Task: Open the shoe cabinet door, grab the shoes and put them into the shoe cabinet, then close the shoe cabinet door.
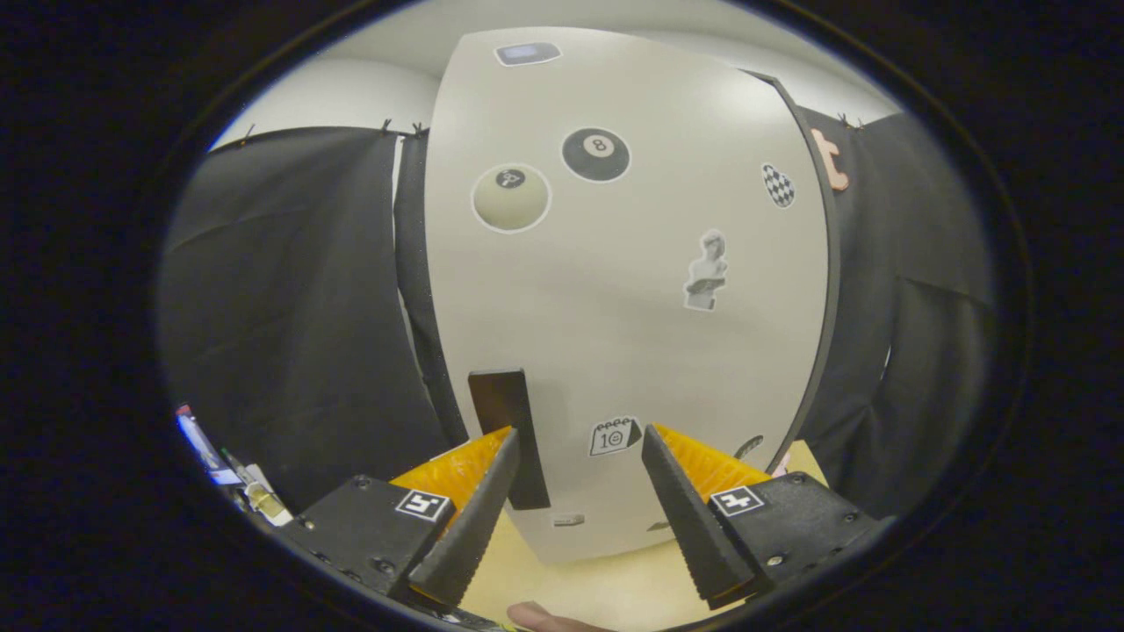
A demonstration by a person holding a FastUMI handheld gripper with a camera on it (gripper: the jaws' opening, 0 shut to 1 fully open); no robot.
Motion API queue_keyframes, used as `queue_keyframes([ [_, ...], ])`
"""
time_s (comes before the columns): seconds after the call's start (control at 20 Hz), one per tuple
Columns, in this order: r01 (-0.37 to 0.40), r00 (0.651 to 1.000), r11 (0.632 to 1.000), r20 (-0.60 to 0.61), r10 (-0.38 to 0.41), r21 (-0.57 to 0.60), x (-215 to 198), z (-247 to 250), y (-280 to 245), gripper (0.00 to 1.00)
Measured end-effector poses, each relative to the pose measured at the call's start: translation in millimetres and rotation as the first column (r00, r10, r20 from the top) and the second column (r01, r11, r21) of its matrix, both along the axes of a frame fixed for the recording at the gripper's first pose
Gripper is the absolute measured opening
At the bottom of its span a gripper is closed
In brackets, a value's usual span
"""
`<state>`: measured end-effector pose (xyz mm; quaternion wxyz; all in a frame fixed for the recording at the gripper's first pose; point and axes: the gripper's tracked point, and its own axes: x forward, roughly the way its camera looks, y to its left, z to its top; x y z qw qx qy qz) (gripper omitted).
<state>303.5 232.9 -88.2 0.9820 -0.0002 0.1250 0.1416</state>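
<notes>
Gripper (580, 443) gapes empty before the closed door (615, 290), its handle (509, 434) just beyond the left finger; an off-centre approach could miss or glance off it.

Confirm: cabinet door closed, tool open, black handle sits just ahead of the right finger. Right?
Not quite. The gripper view shows the black handle just ahead of the left finger, not the right. The rest holds: the cabinet door looks closed and the tool is open.
</notes>
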Motion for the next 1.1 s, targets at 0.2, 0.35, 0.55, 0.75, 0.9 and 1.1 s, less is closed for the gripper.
queue_keyframes([
  [0.2,0.026,1.000,1.000,0.000,-0.026,0.004,-26,-1,-8,0.93],
  [0.35,0.059,0.998,0.998,0.012,-0.059,-0.006,-56,2,-18,0.93],
  [0.55,0.091,0.995,0.995,0.046,-0.090,-0.032,-86,13,-25,0.93],
  [0.75,0.153,0.986,0.988,0.078,-0.150,-0.027,-111,27,-37,0.93],
  [0.9,0.194,0.978,0.981,0.077,-0.194,0.008,-128,40,-47,0.93],
  [1.1,0.226,0.969,0.974,0.097,-0.227,0.021,-142,54,-58,0.93],
])
